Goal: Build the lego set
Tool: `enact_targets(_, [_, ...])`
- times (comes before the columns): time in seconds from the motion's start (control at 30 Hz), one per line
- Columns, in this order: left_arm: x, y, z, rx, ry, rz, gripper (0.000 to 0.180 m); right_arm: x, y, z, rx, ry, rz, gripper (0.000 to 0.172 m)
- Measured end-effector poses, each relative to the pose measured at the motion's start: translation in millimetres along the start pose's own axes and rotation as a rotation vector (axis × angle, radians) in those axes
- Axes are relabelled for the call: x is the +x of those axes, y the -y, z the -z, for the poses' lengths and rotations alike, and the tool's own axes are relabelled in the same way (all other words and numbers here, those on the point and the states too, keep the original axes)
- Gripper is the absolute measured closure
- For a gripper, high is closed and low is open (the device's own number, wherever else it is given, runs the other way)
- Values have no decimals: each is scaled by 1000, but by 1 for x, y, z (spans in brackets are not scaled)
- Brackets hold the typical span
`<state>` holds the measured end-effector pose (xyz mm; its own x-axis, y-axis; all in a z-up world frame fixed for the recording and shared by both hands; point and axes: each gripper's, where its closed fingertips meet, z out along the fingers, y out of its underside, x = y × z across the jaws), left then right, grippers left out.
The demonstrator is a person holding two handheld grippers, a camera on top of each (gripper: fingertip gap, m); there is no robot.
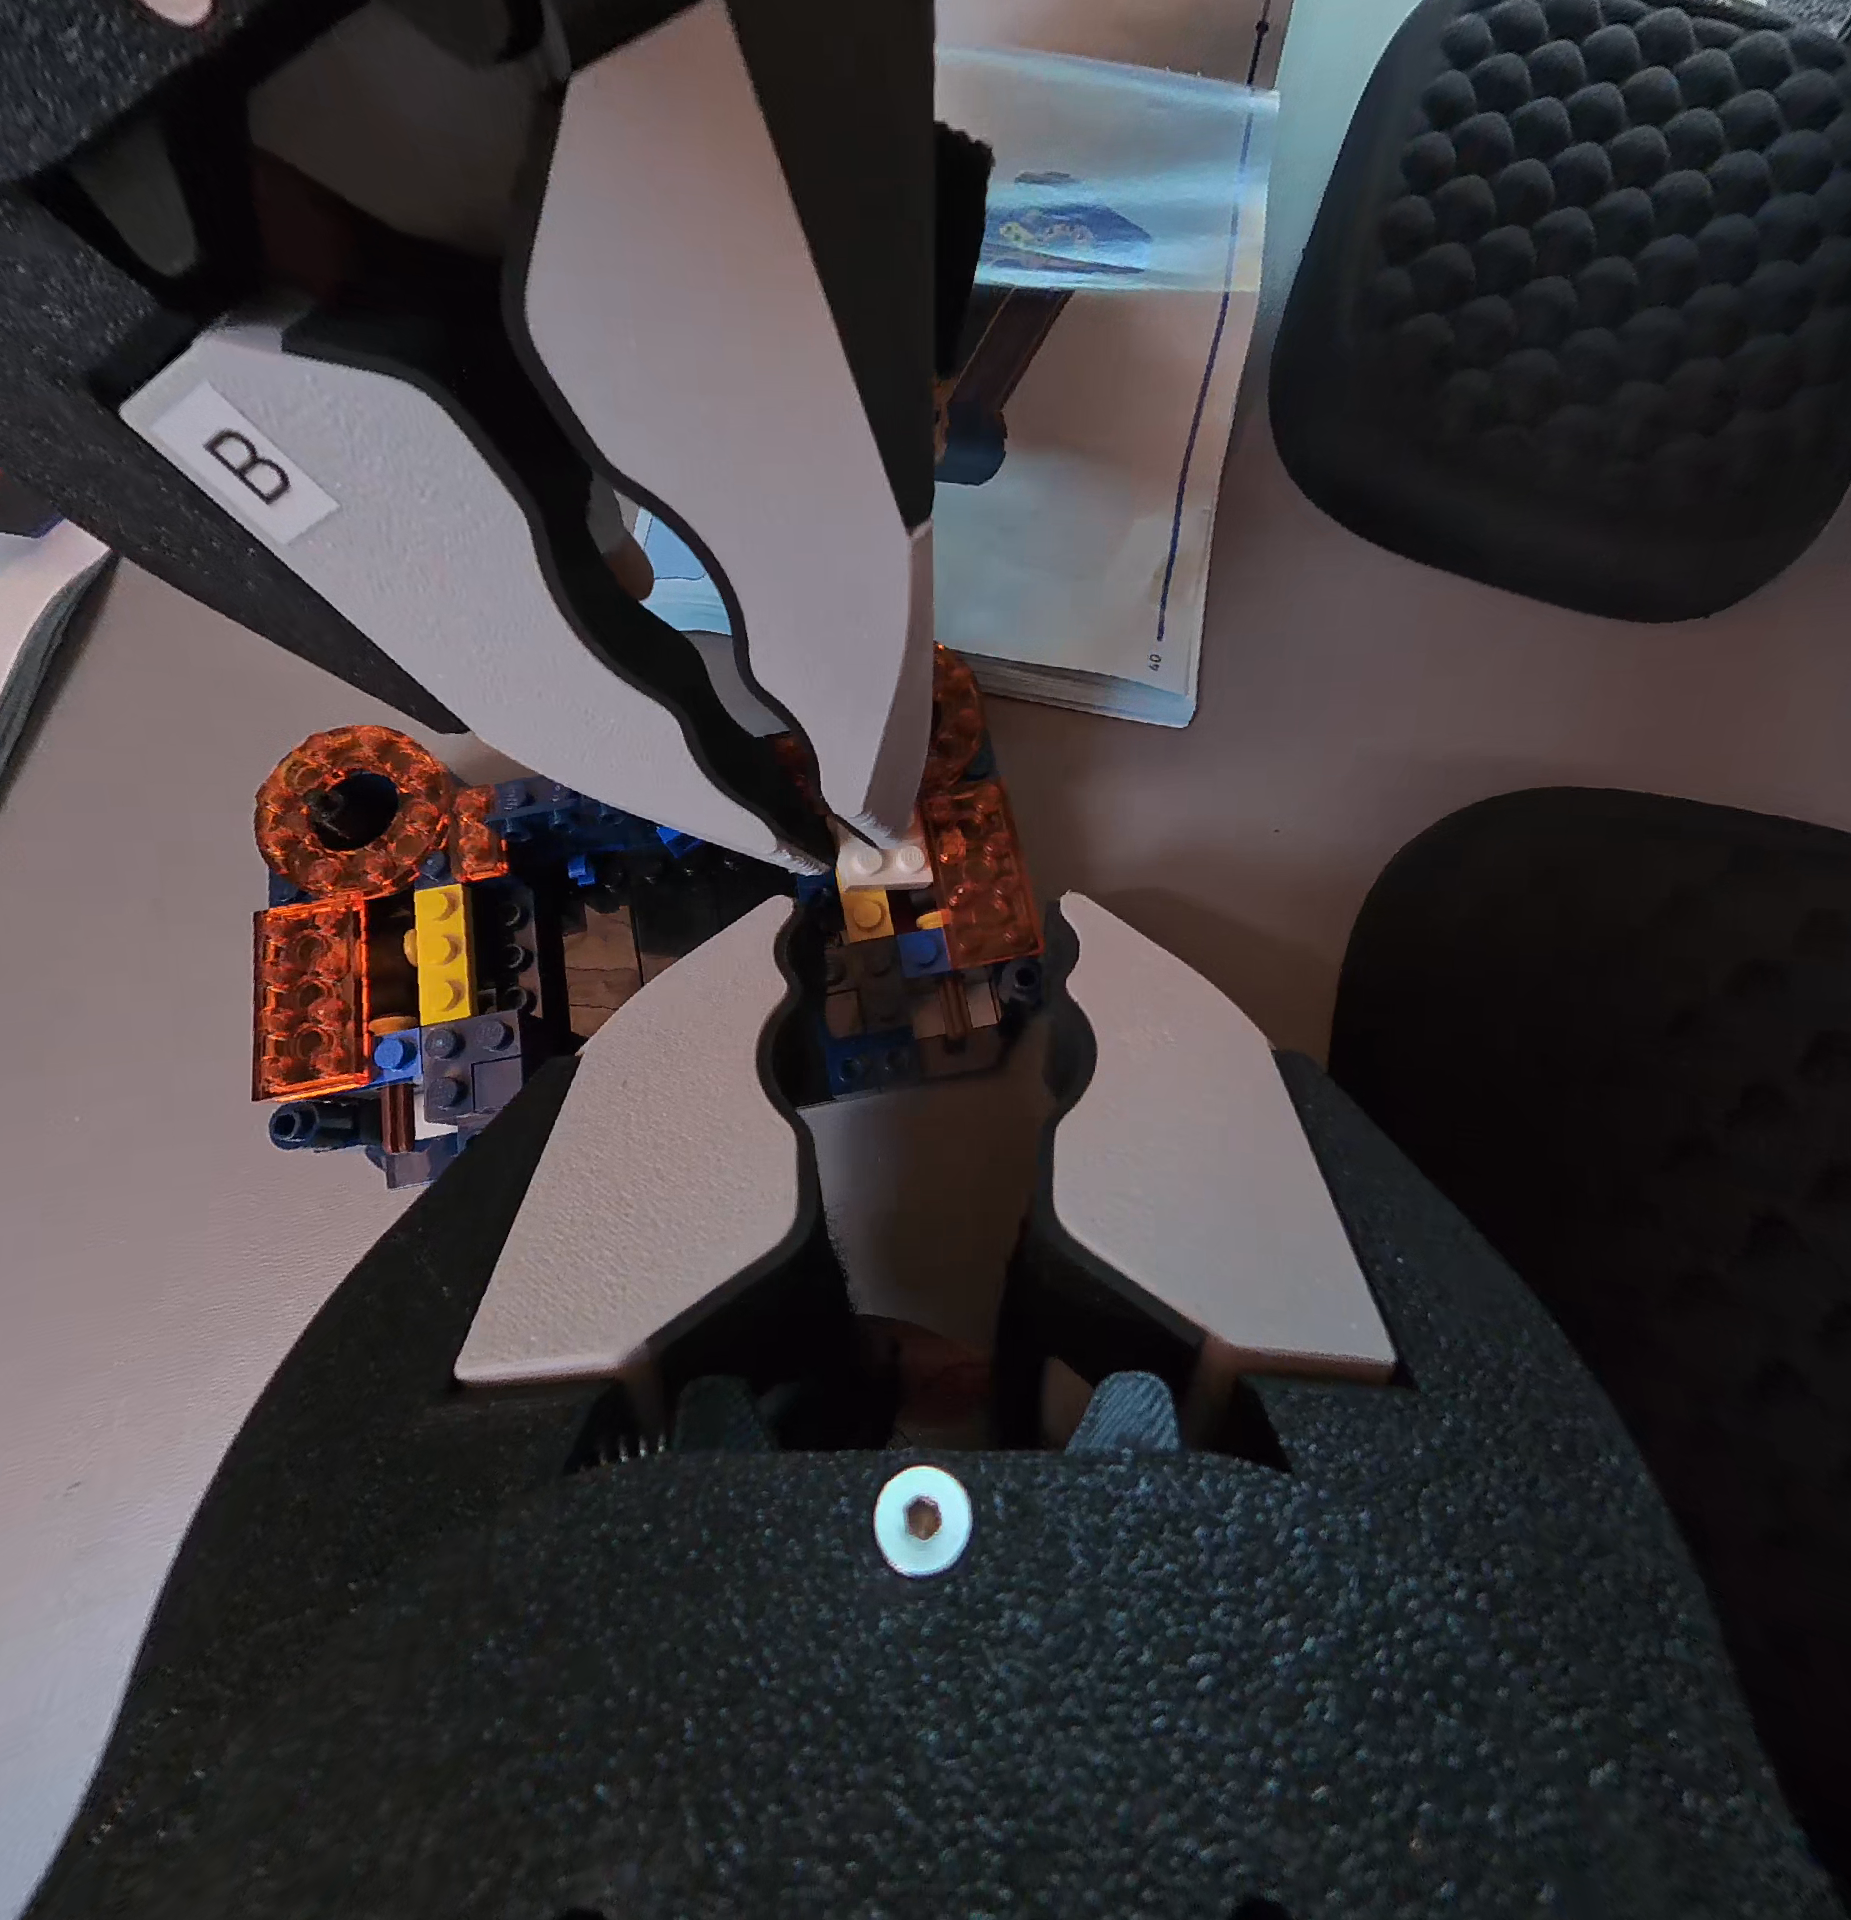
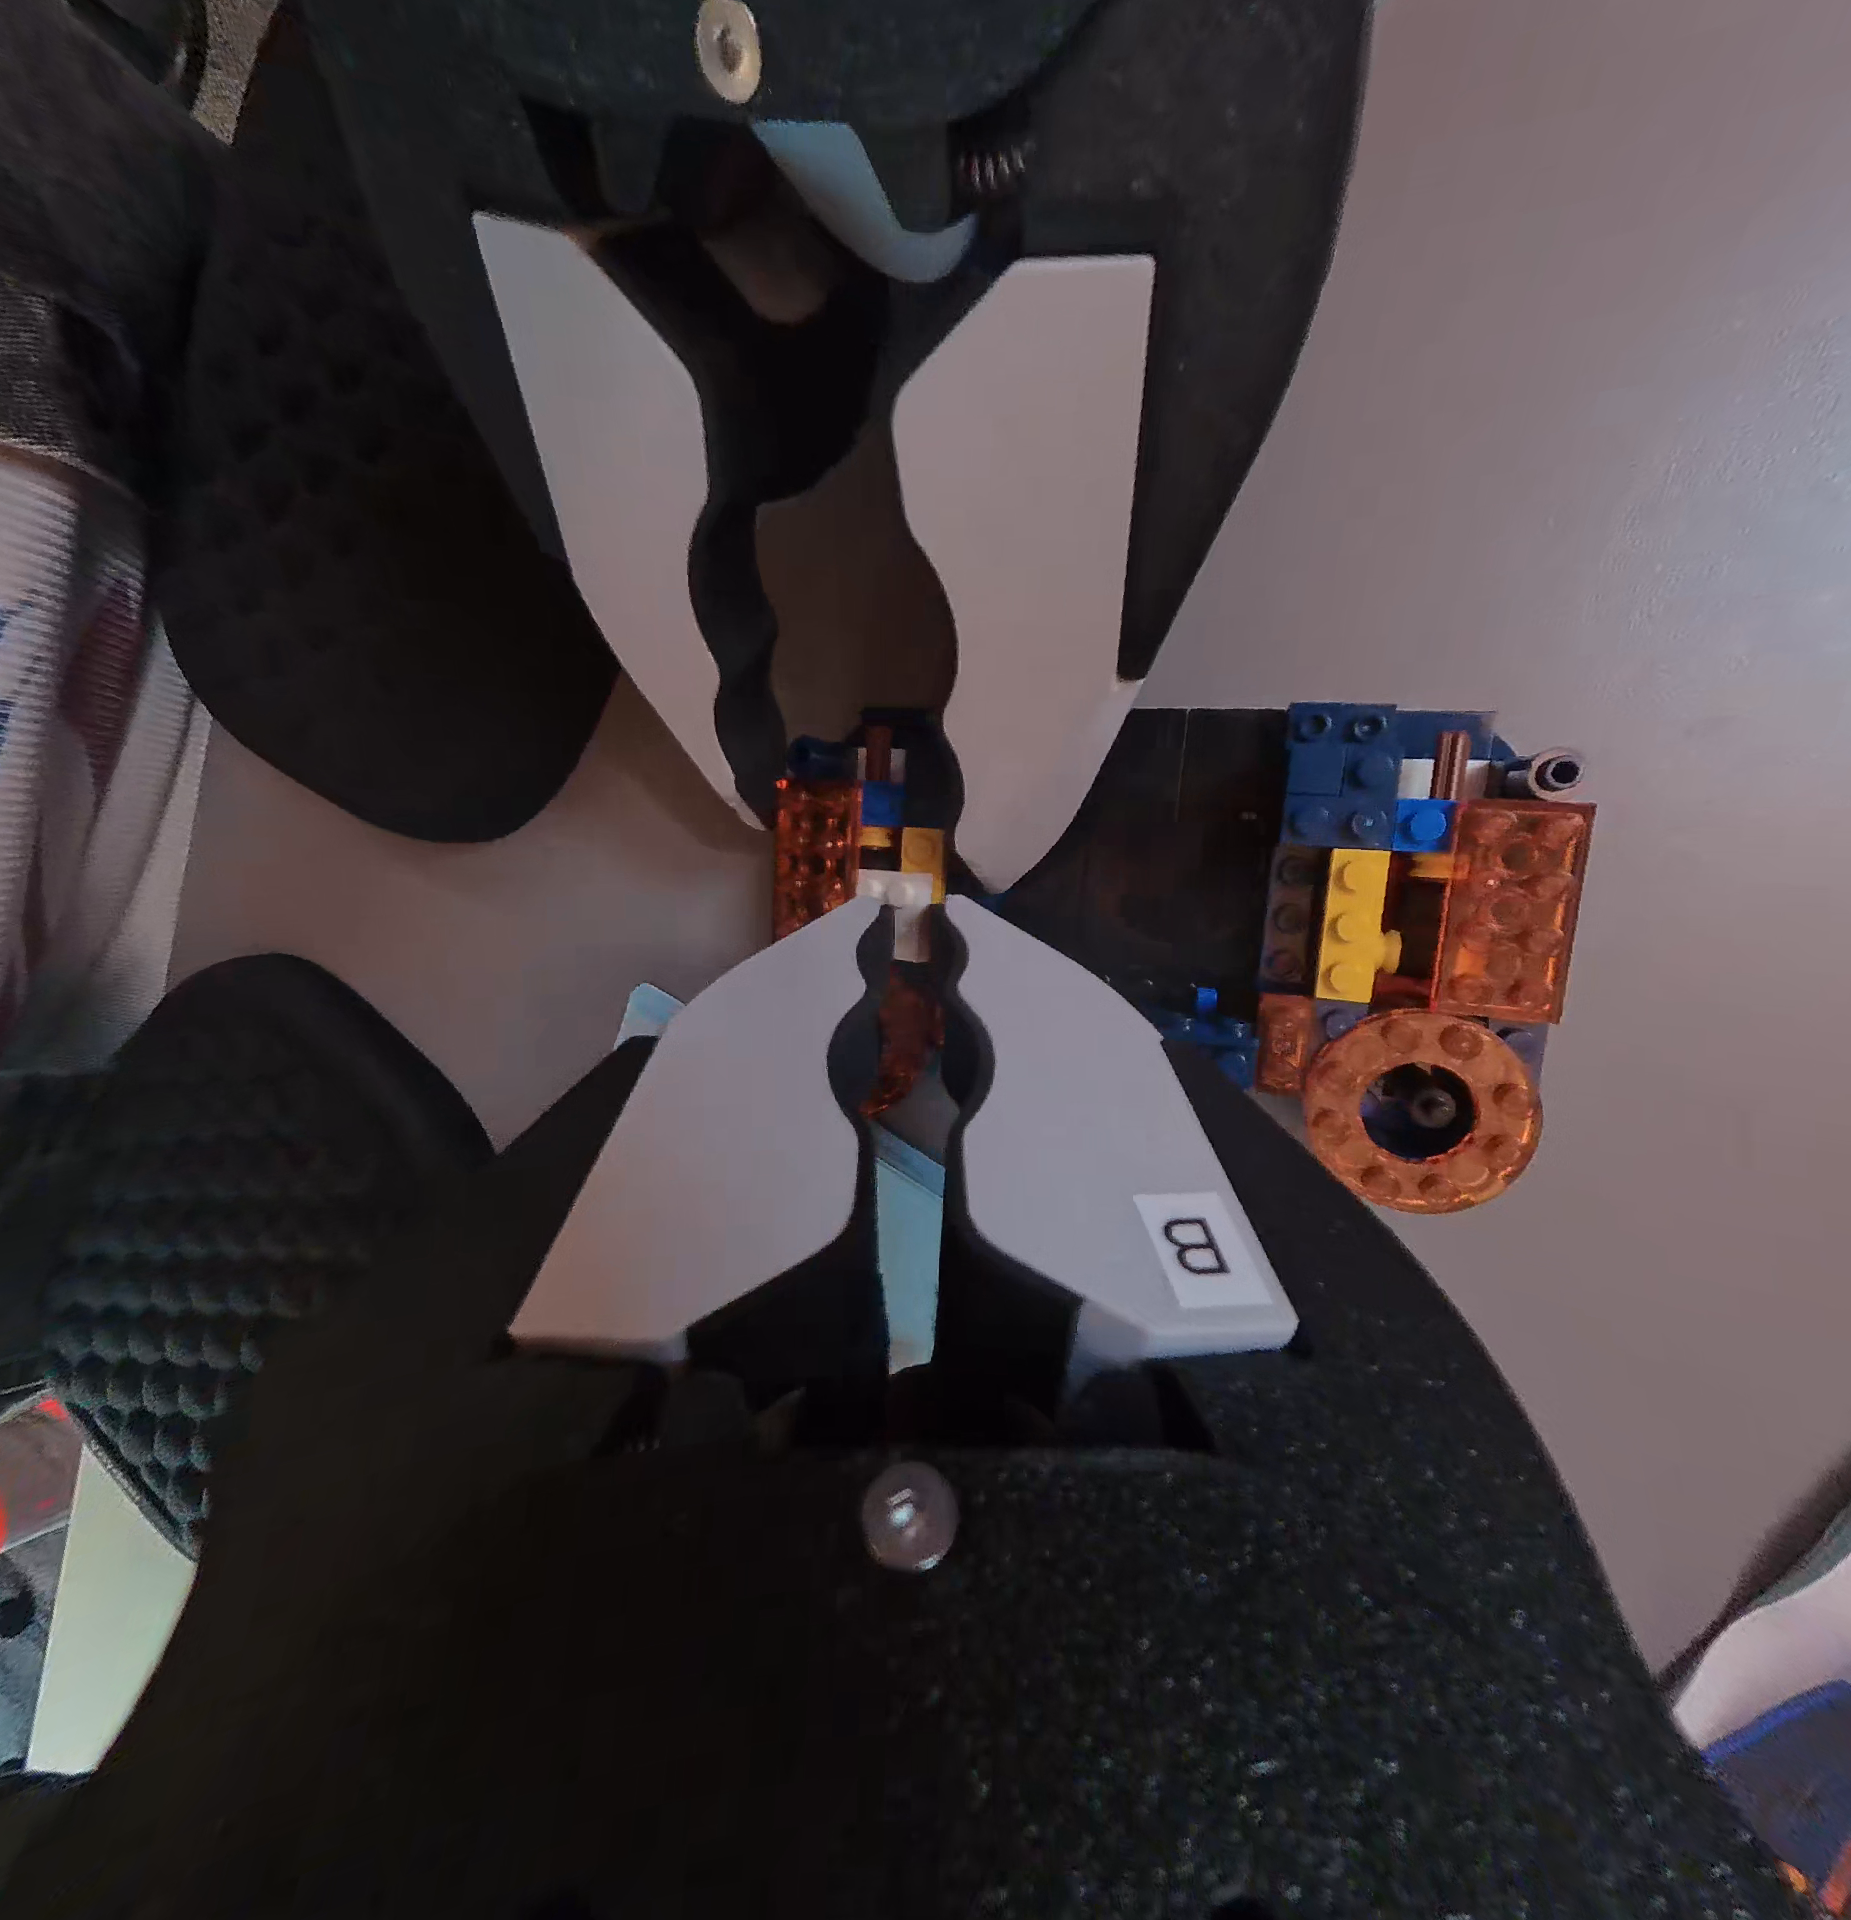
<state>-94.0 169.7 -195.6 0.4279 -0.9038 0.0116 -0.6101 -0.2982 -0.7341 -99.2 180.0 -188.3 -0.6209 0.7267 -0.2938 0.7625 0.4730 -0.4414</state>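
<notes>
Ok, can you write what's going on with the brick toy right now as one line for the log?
left gripper: jaws spread around brick model, contact unclear | right gripper: pinching small white plate on model | booklet behind

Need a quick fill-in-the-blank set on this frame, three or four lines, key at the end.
1. The right gripper pinches a small ____ two-stud plate at its fingertips.
2. The left gripper straddles one end of the multicoloured brick model with its jaws ____.
3. The transparent orange ring-shaped round piece sits at the model's far end and is ____ in colour.
4. The open instruction booklet lies on the ____ table.

Missing words: white; open; orange; grey
</notes>
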Motion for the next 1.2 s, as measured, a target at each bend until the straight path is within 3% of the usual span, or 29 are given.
enact_targets(0.13, [0, 0, 0, 3, 1, -4, 139, 3, 1, 3, 11, 8, -7, 166])
enact_targets(0.47, [2, 1, -1, 3, -5, -17, 139, -3, -2, -1, -39, 257, -139, 165])
enact_targets(0.57, [0, 0, 2, -21, 25, -85, 139, -3, -1, -2, -61, 331, -167, 165])
enact_targets(0.83, [-1, 6, 8, 50, 101, -214, 140, -2, -1, -2, -72, 330, -194, 164])
enact_targets(1.2, [2, 0, 4, 29, 64, -169, 147, -2, -3, -4, -152, 398, -282, 162])
